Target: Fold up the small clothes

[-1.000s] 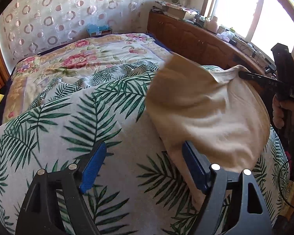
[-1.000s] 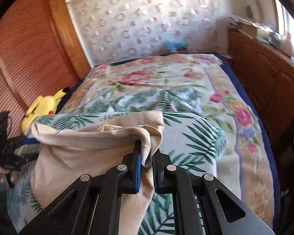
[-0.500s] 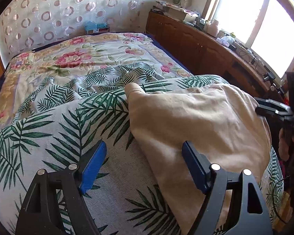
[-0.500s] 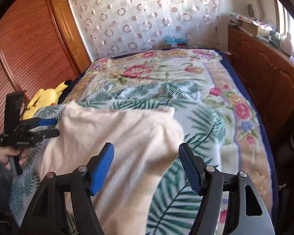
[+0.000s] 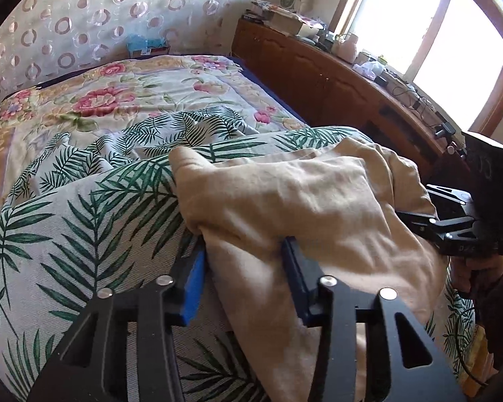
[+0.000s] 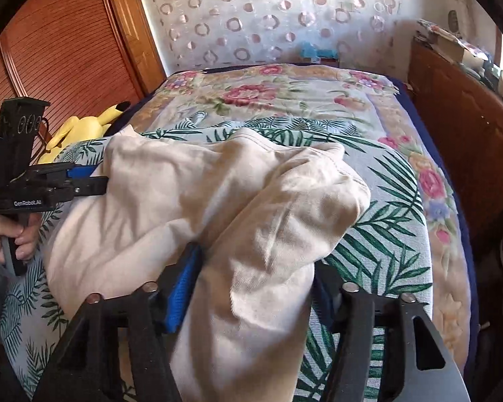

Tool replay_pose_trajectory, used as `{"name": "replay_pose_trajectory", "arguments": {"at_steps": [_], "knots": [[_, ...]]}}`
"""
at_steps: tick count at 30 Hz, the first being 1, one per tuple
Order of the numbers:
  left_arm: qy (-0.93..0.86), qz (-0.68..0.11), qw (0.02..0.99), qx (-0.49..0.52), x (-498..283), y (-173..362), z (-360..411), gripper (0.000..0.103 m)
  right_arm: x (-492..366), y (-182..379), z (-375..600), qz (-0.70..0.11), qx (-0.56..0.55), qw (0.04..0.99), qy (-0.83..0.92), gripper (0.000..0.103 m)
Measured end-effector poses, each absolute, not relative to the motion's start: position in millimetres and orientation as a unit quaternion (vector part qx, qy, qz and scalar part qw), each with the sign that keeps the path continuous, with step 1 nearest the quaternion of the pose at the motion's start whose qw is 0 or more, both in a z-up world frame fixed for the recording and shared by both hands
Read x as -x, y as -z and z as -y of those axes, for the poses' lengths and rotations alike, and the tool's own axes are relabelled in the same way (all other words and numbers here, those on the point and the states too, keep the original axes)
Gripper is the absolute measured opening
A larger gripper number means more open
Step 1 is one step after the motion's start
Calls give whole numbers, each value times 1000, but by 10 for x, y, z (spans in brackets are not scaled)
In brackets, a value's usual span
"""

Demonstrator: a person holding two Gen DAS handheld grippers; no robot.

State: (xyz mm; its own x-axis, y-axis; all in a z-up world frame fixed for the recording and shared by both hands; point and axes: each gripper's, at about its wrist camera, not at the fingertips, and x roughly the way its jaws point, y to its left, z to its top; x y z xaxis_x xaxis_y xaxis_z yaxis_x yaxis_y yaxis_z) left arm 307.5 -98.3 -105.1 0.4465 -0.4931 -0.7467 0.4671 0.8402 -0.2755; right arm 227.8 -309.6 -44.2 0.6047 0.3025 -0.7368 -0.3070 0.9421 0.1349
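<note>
A beige garment [image 5: 301, 201] lies rumpled on the palm-leaf bed cover [image 5: 84, 227]. My left gripper [image 5: 241, 254] straddles a bunched fold at the garment's near left edge. Its jaws are closing, with the cloth between the blue pads [image 5: 192, 284] but not clamped. In the right wrist view the same garment [image 6: 201, 184] drapes over my right gripper [image 6: 256, 261]. Those jaws are closing too, with a thick fold of cloth between them; the right pad is hidden under it. Each gripper also shows in the other's view, the right gripper [image 5: 419, 224] and the left gripper [image 6: 90, 177], at opposite ends of the garment.
A floral quilt [image 5: 117, 100] covers the far half of the bed. A yellow plush toy [image 6: 80, 127] lies at the bed's left side by a wooden wardrobe door [image 6: 50, 50]. A long wooden cabinet [image 5: 335, 83] with clutter runs under the window on the right.
The right gripper let go of the raised garment edge, and the cloth dropped onto the bed. Both grippers have since narrowed around folds at the garment's near edge.
</note>
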Motion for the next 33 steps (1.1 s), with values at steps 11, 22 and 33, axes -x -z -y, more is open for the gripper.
{"name": "replay_pose_trajectory", "arguments": {"at_steps": [11,22,33], "knots": [[291,-397,868,63,-2863,694,737,9,-2165,203,3111,-355,19,910,-212,17],[176,-296,933,108,-2159,114,-609,9,-2516,-457,1910,-276,147,889,-335,17],[25,-268,948,168,-1266,285,-1893,9,-2962,-618,68,-222,270,801,-486,17]]}}
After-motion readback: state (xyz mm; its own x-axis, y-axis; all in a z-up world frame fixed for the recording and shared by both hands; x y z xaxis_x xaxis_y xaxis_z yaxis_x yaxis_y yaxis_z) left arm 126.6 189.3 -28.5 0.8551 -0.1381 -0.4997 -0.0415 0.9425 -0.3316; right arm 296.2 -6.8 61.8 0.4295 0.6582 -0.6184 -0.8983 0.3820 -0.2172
